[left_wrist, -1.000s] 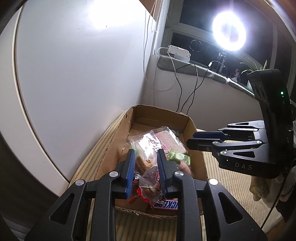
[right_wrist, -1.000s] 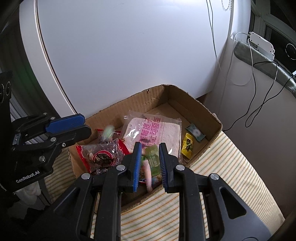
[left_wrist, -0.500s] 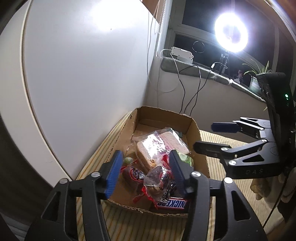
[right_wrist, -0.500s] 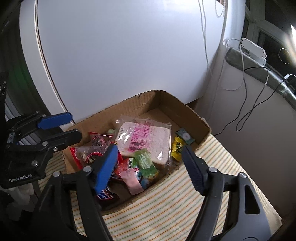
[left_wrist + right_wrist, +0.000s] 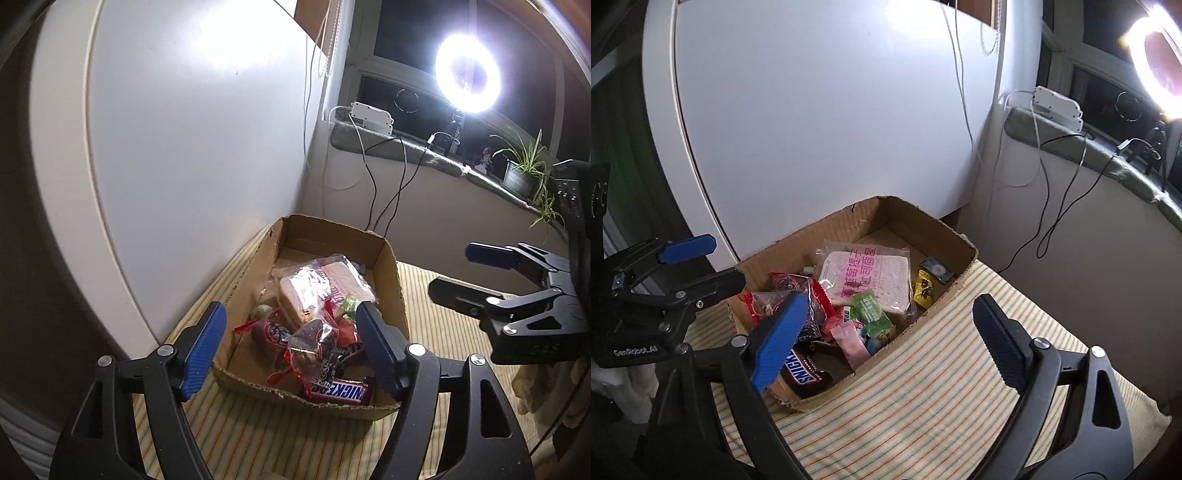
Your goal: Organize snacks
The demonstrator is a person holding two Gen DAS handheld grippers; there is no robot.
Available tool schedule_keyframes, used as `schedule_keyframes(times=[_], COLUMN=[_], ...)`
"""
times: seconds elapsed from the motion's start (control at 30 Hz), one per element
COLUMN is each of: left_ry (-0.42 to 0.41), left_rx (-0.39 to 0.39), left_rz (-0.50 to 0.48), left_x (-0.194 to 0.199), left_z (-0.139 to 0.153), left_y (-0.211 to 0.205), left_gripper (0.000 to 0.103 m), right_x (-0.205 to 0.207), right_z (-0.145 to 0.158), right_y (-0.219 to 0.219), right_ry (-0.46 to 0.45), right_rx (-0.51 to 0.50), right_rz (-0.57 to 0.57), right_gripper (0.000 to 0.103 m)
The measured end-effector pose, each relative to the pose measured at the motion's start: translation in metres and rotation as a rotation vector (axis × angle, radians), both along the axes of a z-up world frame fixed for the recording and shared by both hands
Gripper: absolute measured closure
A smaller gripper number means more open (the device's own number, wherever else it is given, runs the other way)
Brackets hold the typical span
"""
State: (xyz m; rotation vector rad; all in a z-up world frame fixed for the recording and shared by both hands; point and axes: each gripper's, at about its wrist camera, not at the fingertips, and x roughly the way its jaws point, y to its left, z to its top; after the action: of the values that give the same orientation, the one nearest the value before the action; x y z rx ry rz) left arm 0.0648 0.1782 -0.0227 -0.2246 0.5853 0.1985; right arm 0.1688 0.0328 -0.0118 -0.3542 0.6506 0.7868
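Note:
A shallow cardboard box (image 5: 391, 275) (image 5: 846, 221) holds several snacks: a clear pack of pink-printed crackers (image 5: 868, 277) (image 5: 317, 284), red-wrapped cakes (image 5: 314, 343), a Snickers bar (image 5: 338, 391) (image 5: 803, 369), a green sachet (image 5: 873, 314), a pink sachet (image 5: 851, 343) and a yellow candy (image 5: 923, 288). My left gripper (image 5: 291, 350) is open and empty above the box's near end. My right gripper (image 5: 886, 336) is open and empty above the box's right edge. Each gripper also shows in the other's view (image 5: 491, 273) (image 5: 694, 266).
The box sits on a striped cloth (image 5: 942, 387) next to a white panel (image 5: 812, 110). A window ledge (image 5: 406, 151) carries a white power adapter (image 5: 371, 116) with hanging cables, a ring light (image 5: 467, 74) and a potted plant (image 5: 521, 166).
Both grippers have opened wide and pulled back and up from the box. The sachets that sat between the right fingers now lie in the box.

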Motion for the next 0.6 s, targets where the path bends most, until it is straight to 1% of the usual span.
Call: schedule_keyframes(times=[0.1, 0.17, 0.2, 0.23, 0.27, 0.3, 0.33, 0.5, 0.6], left_ry=[-0.003, -0.005, -0.005, -0.005, -0.004, -0.004, -0.006, -0.012, -0.012], left_rx=[0.011, 0.033, 0.041, 0.050, 0.063, 0.069, 0.073, 0.063, 0.059], left_rz=[0.012, 0.022, 0.025, 0.028, 0.033, 0.035, 0.035, 0.026, 0.027], left_x=[-0.006, -0.010, -0.012, -0.014, -0.017, -0.019, -0.022, -0.031, -0.034], left_z=[0.002, 0.003, 0.004, 0.004, 0.005, 0.005, 0.005, 0.006, 0.004], left_y=[-0.005, -0.010, -0.012, -0.014, -0.018, -0.020, -0.023, -0.028, -0.030], left_gripper=[0.030, 0.030, 0.030, 0.029, 0.028, 0.023, 0.022, 0.022, 0.022], right_x=[-0.010, -0.019, -0.023, -0.027, -0.031, -0.037, -0.040, -0.058, -0.064], right_z=[0.004, 0.007, 0.008, 0.009, 0.010, 0.012, 0.013, 0.014, 0.008], right_y=[-0.006, -0.012, -0.015, -0.017, -0.020, -0.024, -0.027, -0.046, -0.056], right_ry=[-0.027, -0.047, -0.054, -0.058, -0.065, -0.073, -0.077, -0.097, -0.102], right_rx=[0.011, 0.022, 0.029, 0.034, 0.041, 0.057, 0.063, 0.077, 0.059], right_rz=[-0.022, -0.035, -0.041, -0.045, -0.050, -0.057, -0.062, -0.116, -0.150], right_gripper=[0.009, 0.009, 0.008, 0.005, 0.003, 0.001, 0.000, 0.000, 0.000])
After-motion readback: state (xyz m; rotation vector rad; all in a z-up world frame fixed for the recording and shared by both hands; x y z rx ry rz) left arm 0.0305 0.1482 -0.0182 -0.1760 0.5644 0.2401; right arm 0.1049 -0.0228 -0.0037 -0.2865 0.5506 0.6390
